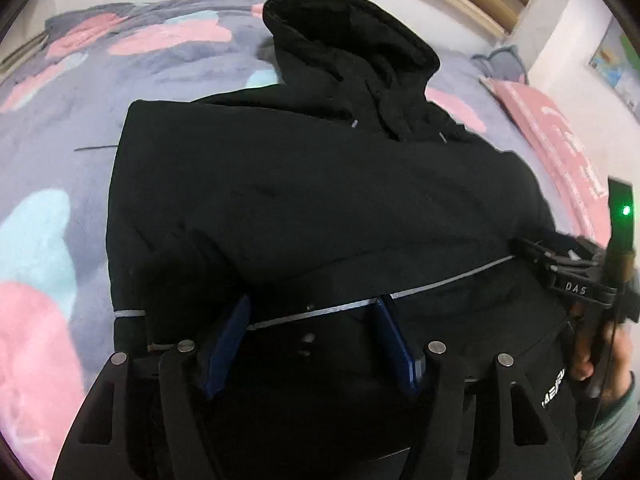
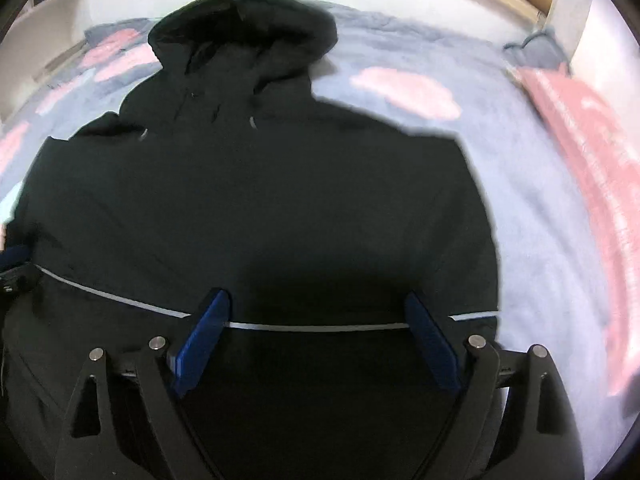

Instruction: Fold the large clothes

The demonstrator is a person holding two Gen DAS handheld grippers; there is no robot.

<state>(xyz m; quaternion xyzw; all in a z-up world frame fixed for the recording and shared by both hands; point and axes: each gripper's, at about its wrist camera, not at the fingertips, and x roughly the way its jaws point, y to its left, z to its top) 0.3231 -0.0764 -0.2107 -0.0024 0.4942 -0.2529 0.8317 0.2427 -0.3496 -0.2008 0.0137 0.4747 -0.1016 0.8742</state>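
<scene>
Both claws, left claw and right claw, stand open and empty over the black jacket spread on the bed; its long axis runs toward 12 o'clock, hood farthest, reflective stripe crossing between each claw's fingers.

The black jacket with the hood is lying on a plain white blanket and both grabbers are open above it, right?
Not quite. The blanket under the black jacket is grey-blue with pink and light blue patches, not plain white; the left wrist view shows it best. The rest holds: the hood is there, and the left gripper and right gripper are open.
</scene>
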